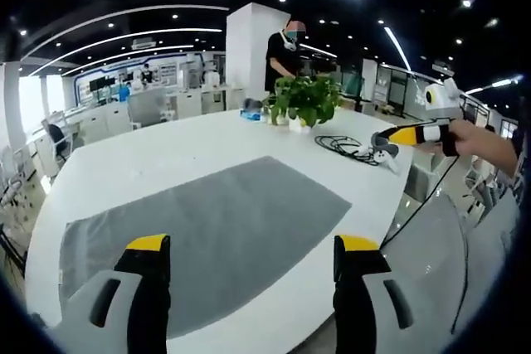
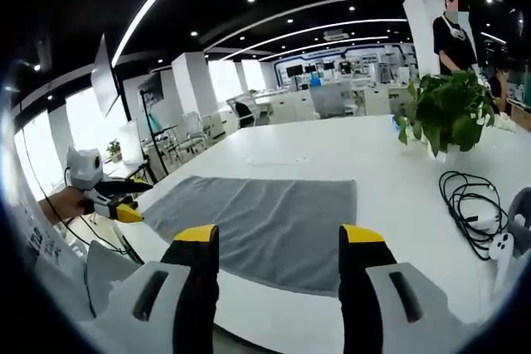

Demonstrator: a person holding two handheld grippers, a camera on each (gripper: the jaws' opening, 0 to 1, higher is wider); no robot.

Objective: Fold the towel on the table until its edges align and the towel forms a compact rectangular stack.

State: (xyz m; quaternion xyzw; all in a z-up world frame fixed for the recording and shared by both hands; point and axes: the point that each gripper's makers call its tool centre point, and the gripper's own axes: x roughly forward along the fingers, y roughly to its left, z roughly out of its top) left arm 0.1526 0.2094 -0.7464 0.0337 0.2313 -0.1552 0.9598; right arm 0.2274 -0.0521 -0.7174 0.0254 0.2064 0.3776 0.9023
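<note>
Left gripper view, nearest: the left tongs (image 1: 251, 246) are seen spread wide, yellow-tipped jaws apart, nothing held between them, poised above the near edge of the table (image 1: 207, 134). Just beyond the tips the grey towel (image 1: 207, 234) is laid flat and unfolded on the white table top, one long edge close to the near rim. Off to the right, past the table edge, the right tongs (image 1: 397, 135) are seen held in a hand (image 1: 477, 137); whether their jaws are apart cannot be told from here. Farther along the table a coil of black cable (image 1: 344, 147) and a white controller (image 1: 387, 157) are noted, then a potted plant (image 1: 305, 99). A person (image 1: 284, 54) is standing behind the plant.

Right gripper view: the right tongs (image 2: 280, 242) are likewise seen wide open and empty, above the table rim, with the towel (image 2: 257, 225) spread just ahead. The left tongs (image 2: 124, 205) are visible at the left, beyond the towel's far end. Cable (image 2: 471, 205) and plant (image 2: 448, 109) are seen at the right.
</note>
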